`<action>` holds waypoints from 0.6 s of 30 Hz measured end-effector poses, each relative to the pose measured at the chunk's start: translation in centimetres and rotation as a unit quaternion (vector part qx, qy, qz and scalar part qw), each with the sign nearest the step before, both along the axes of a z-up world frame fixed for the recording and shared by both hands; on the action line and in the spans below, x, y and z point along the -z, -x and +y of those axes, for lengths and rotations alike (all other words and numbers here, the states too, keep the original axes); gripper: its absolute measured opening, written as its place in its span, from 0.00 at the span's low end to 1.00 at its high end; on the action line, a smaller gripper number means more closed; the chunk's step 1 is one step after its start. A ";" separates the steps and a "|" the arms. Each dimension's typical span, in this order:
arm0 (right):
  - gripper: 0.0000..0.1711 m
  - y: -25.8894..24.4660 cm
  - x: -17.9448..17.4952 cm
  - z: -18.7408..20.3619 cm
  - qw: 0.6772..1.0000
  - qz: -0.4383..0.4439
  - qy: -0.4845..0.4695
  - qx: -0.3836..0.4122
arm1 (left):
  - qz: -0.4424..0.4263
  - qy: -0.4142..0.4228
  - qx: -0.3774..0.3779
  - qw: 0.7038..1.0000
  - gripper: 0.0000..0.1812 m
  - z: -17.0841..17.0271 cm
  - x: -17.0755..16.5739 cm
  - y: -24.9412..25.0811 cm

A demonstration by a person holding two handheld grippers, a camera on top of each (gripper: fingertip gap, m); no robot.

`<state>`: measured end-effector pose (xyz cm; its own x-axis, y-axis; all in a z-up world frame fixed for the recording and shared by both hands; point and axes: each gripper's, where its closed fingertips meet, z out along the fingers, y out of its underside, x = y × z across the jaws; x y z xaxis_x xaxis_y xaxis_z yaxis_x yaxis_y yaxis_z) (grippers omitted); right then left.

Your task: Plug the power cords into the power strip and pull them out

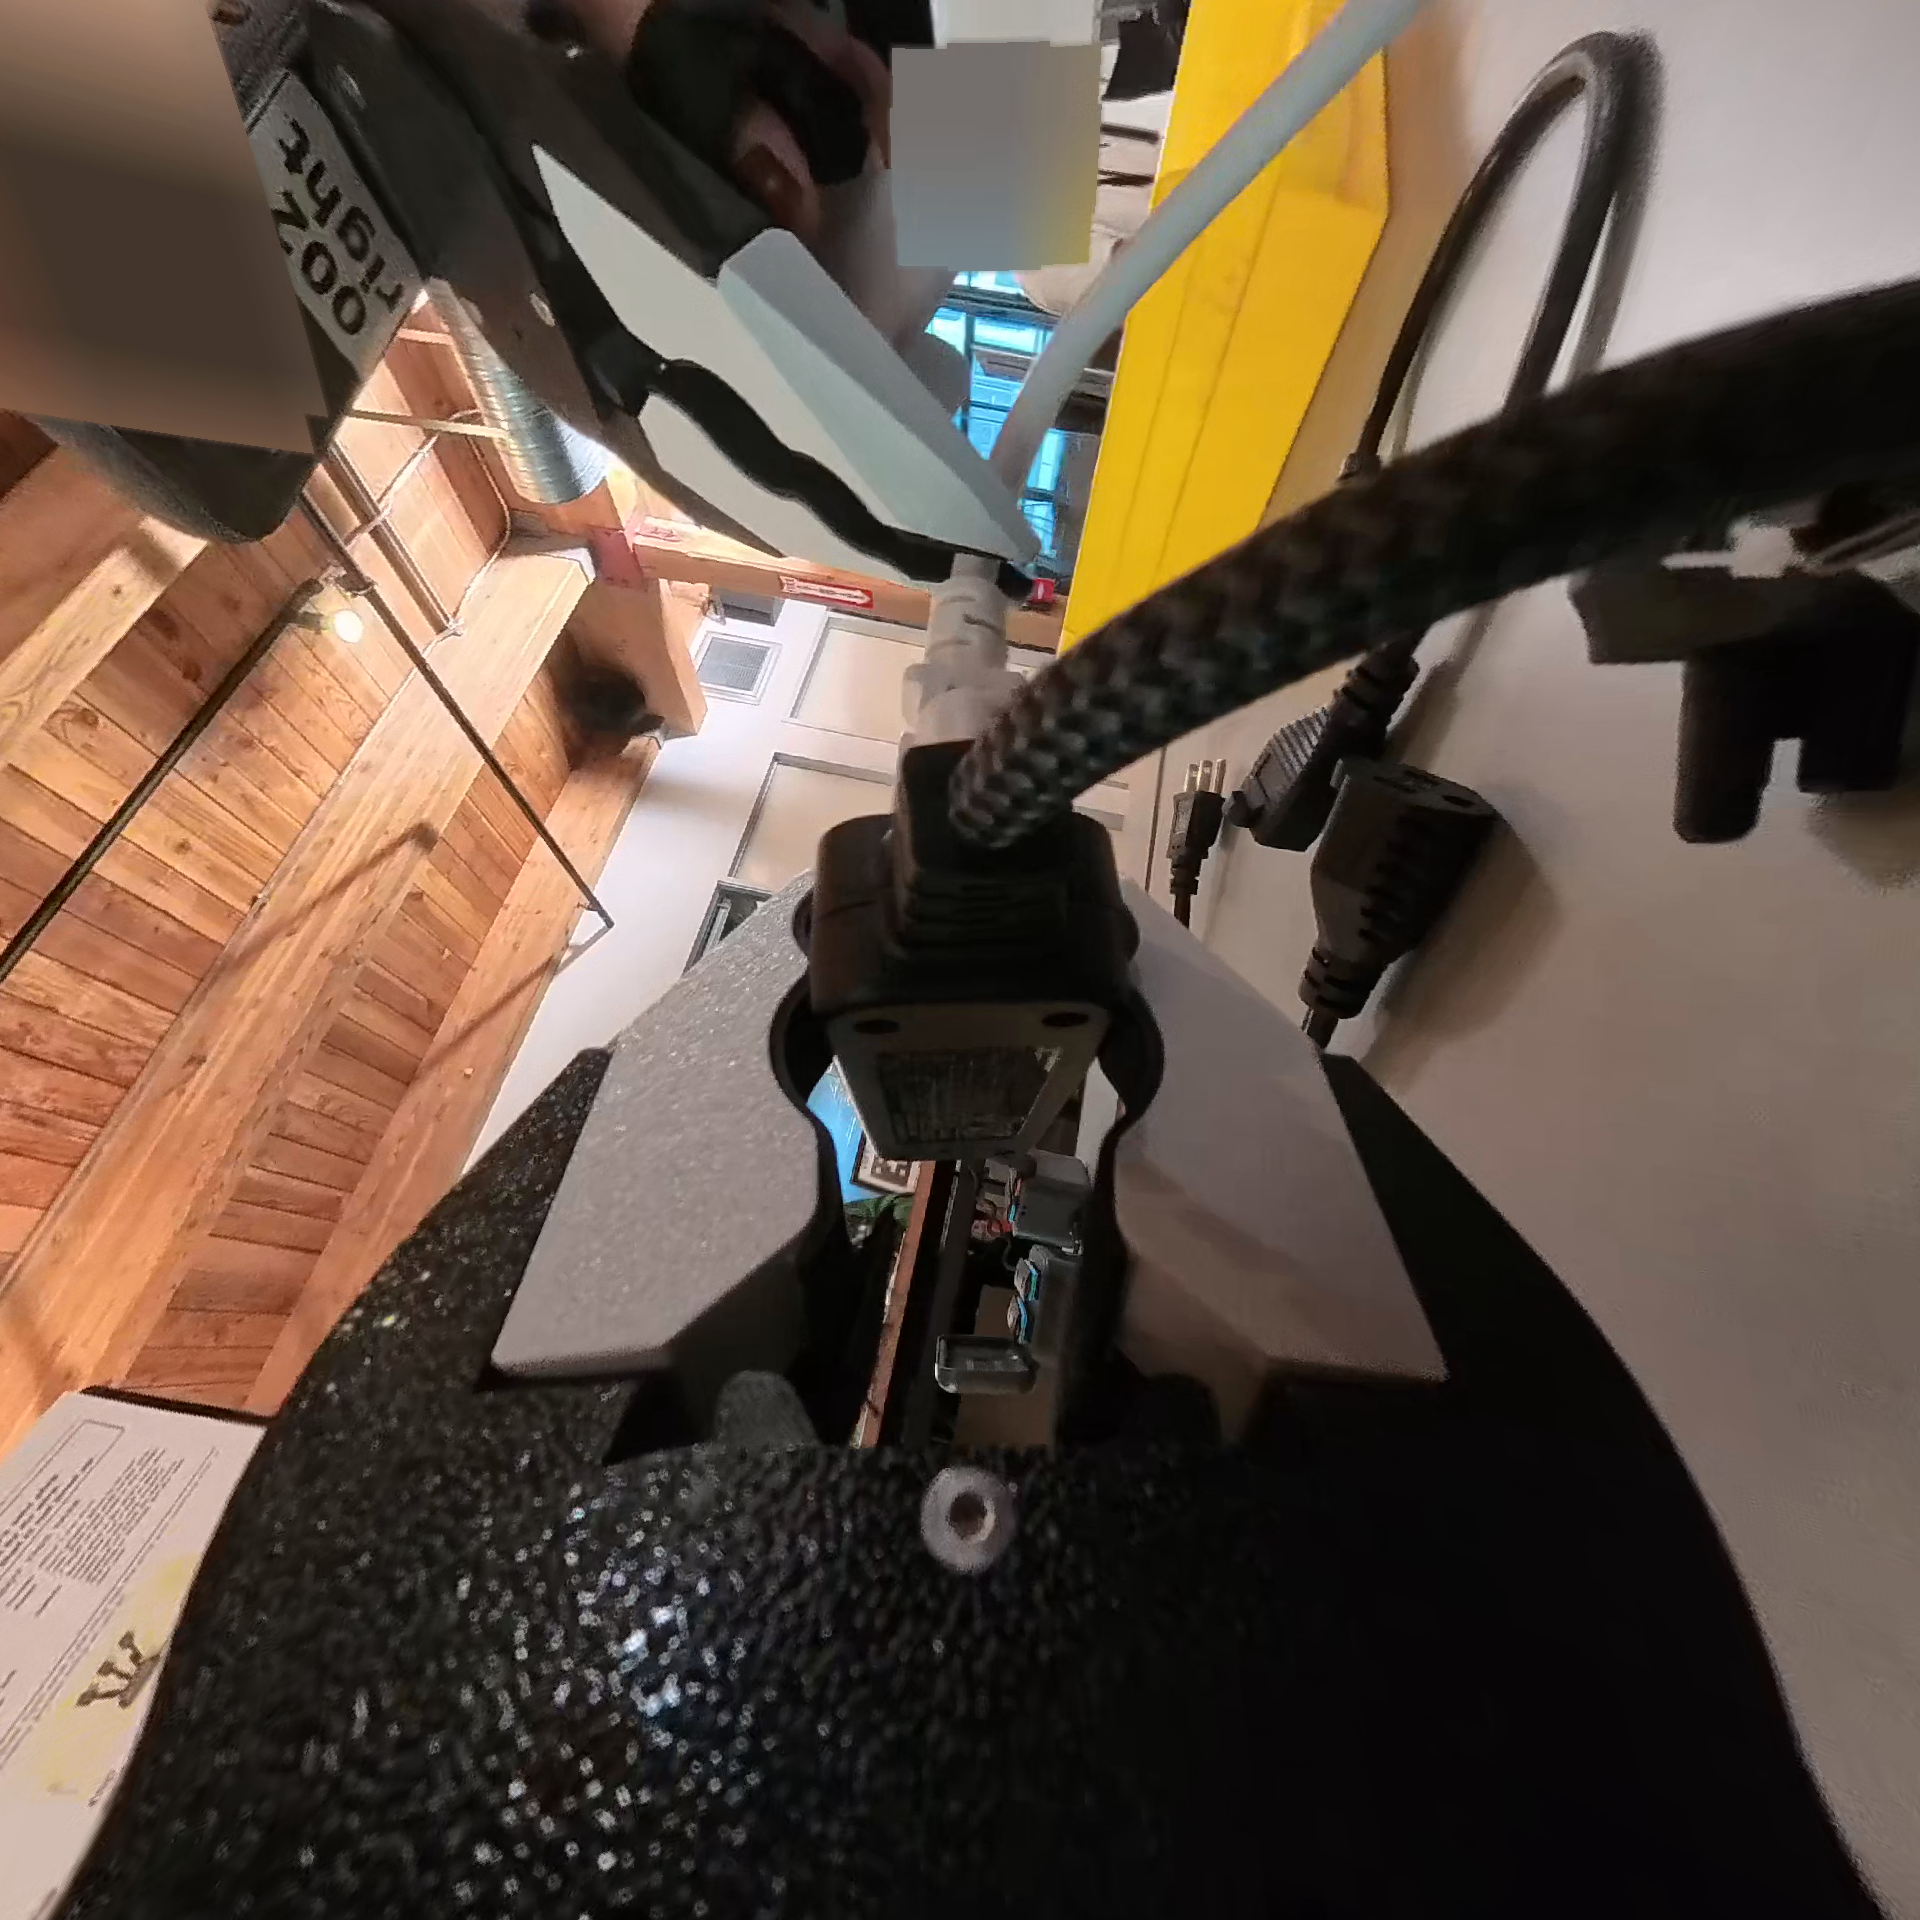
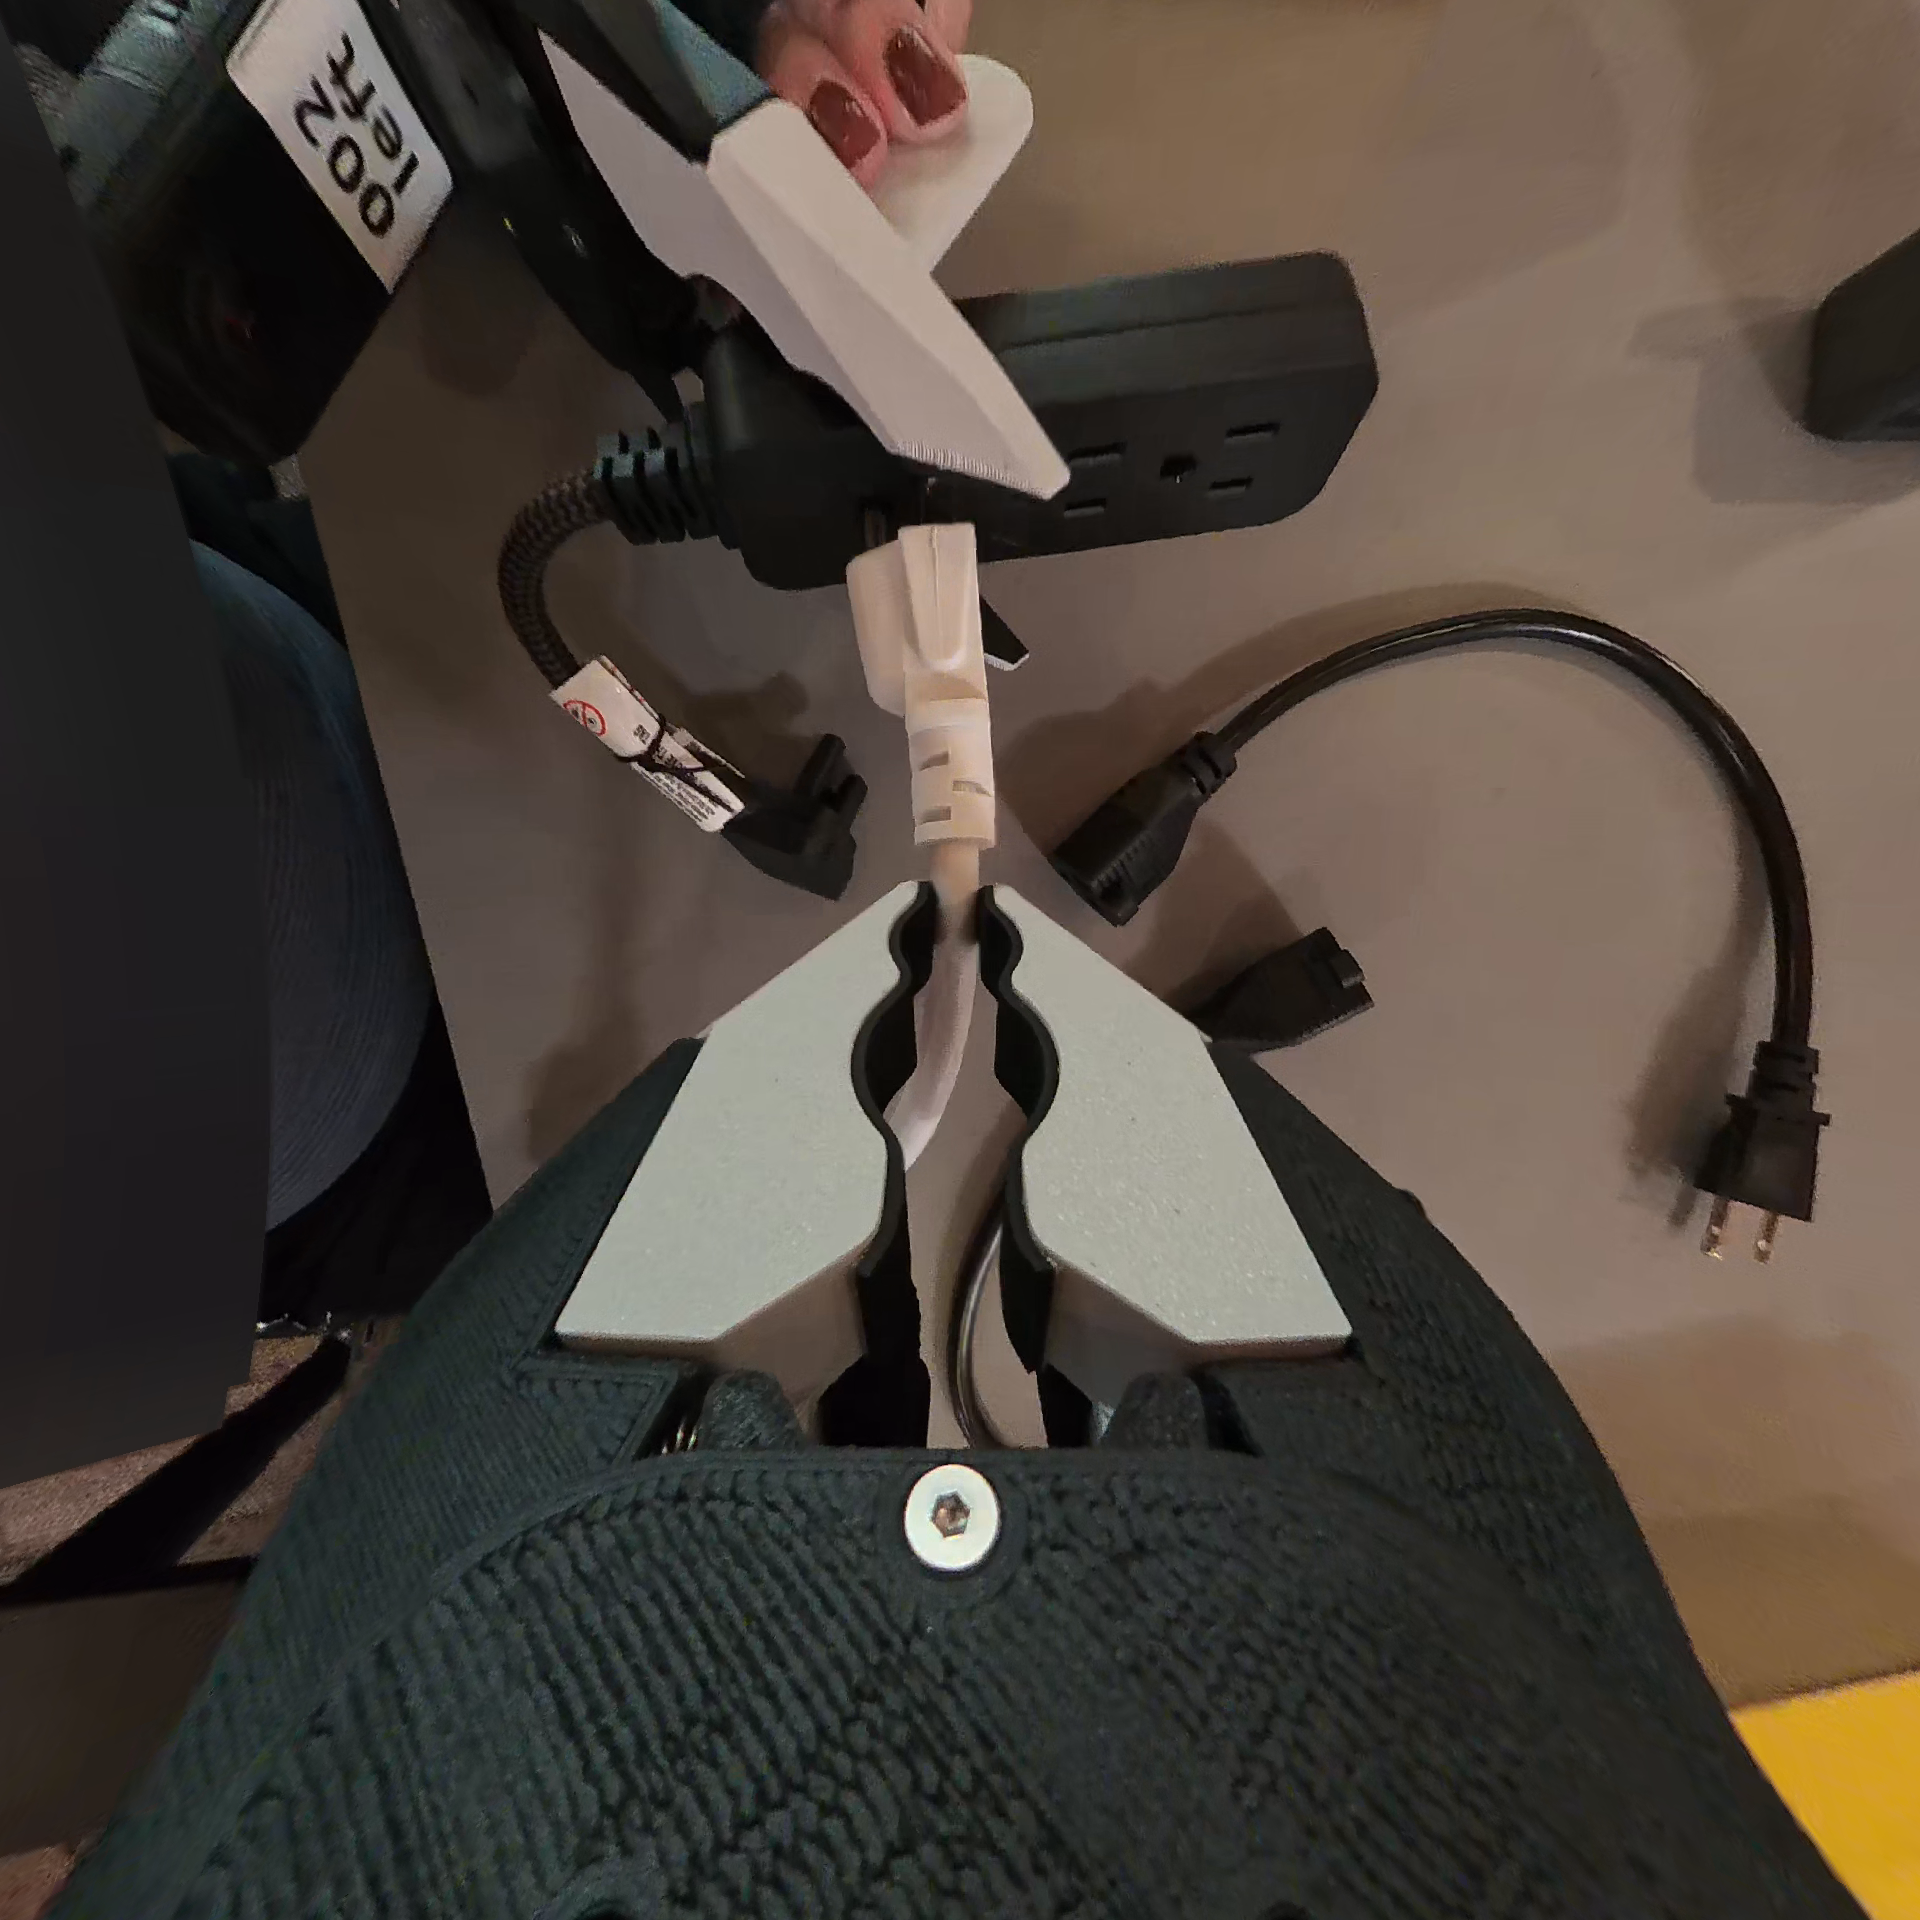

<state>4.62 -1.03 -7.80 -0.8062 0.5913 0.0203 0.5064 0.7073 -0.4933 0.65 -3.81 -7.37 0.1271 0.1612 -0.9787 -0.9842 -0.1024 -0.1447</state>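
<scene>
My left gripper (image 1: 961, 997) is shut on the cord end of the black power strip (image 1: 935, 966), whose braided cable (image 1: 1247, 623) runs off to the right. In the right wrist view the strip (image 2: 1174, 405) is held just above the grey table, with the left gripper (image 2: 883, 343) clamped on its left end. A white plug (image 2: 935, 644) sits in a socket of the strip; it also shows in the left wrist view (image 1: 961, 665). My right gripper (image 2: 948, 914) is shut on the white cord (image 2: 951, 997) just behind the plug. It also shows in the left wrist view (image 1: 987, 561).
A short black extension cord (image 2: 1558, 665) lies on the table (image 2: 1455, 1455) to the right, its pronged plug (image 2: 1756, 1153) nearest the edge. Another black connector (image 2: 1288, 987) lies by my right finger. The strip's own tagged plug (image 2: 810, 821) lies to the left. A yellow surface (image 2: 1849, 1766) borders the table. The black connector (image 2: 1288, 987) is about 12 centimeters from both grippers' fingertips. The left camera catches it too, in the left wrist view (image 1: 1280, 781).
</scene>
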 end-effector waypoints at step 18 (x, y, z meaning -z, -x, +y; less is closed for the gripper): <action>0.04 1.1 2.5 0.4 0.982 0.023 0.180 0.054 | -0.104 0.084 0.028 0.991 0.26 1.0 3.9 -0.5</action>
<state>3.56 -0.64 -10.31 -0.7410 0.6495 -0.1706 0.5402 0.4257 -0.7259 1.13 -2.84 -11.28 0.3336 -0.0147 -0.9426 -0.9394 -0.0891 -0.3310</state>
